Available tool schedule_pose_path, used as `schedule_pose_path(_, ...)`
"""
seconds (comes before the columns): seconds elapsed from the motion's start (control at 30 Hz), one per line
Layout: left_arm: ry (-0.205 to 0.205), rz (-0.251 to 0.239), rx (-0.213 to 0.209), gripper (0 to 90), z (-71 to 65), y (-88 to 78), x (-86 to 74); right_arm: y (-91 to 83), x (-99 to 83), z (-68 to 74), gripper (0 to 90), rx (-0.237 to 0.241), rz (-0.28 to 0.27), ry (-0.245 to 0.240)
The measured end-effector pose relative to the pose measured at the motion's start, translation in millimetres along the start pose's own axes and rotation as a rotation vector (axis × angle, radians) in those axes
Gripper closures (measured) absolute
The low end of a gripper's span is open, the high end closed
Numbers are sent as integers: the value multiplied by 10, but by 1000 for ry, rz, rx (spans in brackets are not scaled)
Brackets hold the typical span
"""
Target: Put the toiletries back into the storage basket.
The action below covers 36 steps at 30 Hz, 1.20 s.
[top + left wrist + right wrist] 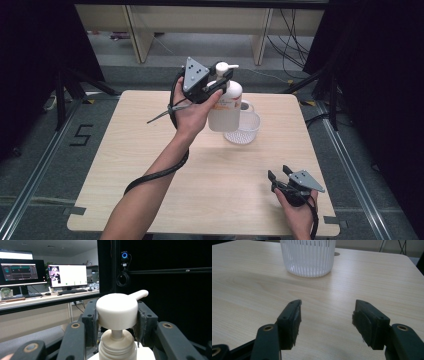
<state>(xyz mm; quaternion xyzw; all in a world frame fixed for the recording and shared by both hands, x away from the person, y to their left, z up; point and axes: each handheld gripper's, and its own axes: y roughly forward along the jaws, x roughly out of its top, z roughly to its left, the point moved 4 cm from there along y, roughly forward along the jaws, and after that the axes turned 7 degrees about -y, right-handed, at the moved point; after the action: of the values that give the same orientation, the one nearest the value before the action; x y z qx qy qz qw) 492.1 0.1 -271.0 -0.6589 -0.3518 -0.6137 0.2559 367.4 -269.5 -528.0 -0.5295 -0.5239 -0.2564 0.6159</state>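
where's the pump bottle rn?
High view: the pump bottle is held off the table, upper centre, just left of the white ribbed cup. The left gripper is clamped on its pump head.

1. Pump bottle (117, 345): body cut off by bottom edge in left gripper view.
2. Basket (246, 129): near side hidden behind bottle in high view; top cut off in right gripper view.
3. Bottle label: too small to read.
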Motion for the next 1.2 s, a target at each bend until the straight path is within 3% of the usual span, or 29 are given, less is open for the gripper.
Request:
schedule_pose_path(0.77, 3, -7, -4, 590, -43, 155, 16, 2, -6, -10, 397, 5, 9, -10)
schedule_pose_path(0.83, 1, -5, -6, 590, -48, 170, 11, 12, -10, 16, 397, 11, 19, 25)
schedule_pose_path(0.87, 0, -7, -7, 590, -53, 179, 10, 9, -8, 3, 397, 8, 16, 10)
schedule_pose_path(1.2, 2, -6, -14, 590, -83, 246, 8, -1, -7, 15, 397, 35, 19, 32)
